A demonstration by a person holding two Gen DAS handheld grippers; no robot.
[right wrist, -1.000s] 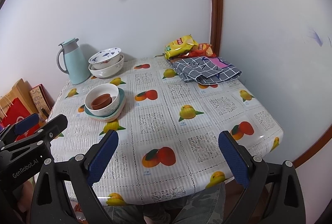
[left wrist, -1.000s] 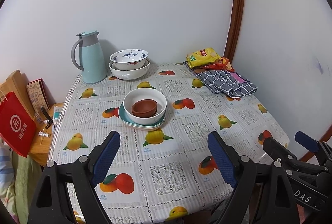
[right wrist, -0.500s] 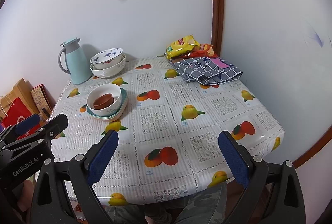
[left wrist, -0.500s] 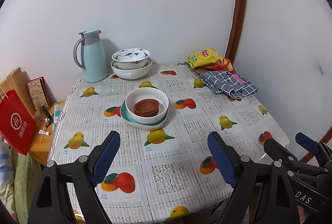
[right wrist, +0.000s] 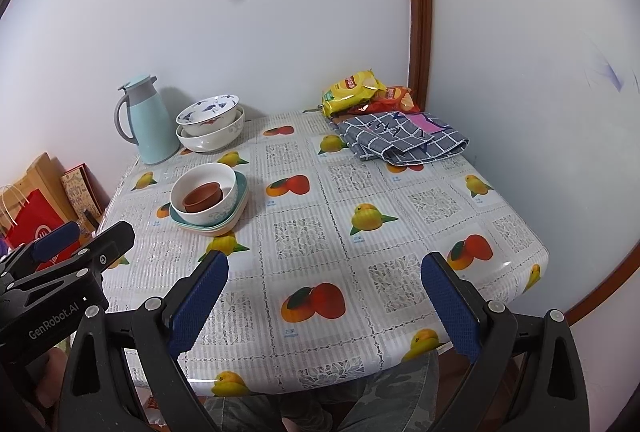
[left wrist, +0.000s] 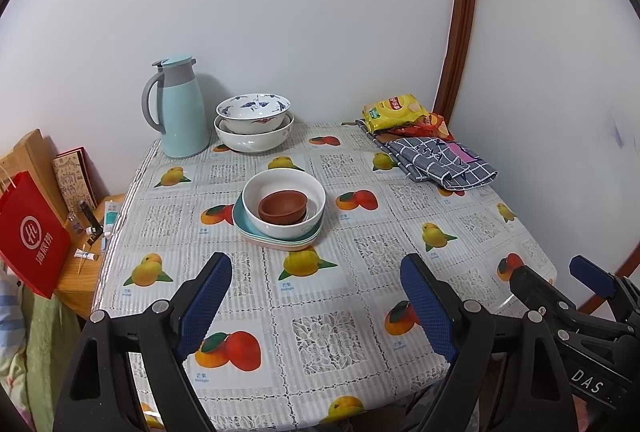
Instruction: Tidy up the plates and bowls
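Mid-table, a small brown bowl (left wrist: 283, 205) (right wrist: 203, 195) sits inside a white bowl (left wrist: 285, 201) (right wrist: 205, 194), which rests on stacked teal and pale plates (left wrist: 276, 238) (right wrist: 240, 196). At the back, a blue-patterned bowl (left wrist: 253, 111) (right wrist: 209, 114) is nested in a larger white bowl (left wrist: 254, 138) (right wrist: 212, 139). My left gripper (left wrist: 316, 290) hangs open over the table's near edge, well short of the stack, nothing between its blue pads. My right gripper (right wrist: 325, 292) is likewise open and empty, to the right of the left one.
A pale blue thermos jug (left wrist: 178, 112) stands at the back left beside the nested bowls. Snack bags (left wrist: 396, 114) and a folded checked cloth (left wrist: 440, 162) lie at the back right. A red paper bag (left wrist: 30, 236) and a low wooden stand sit left of the fruit-print table (left wrist: 320, 332).
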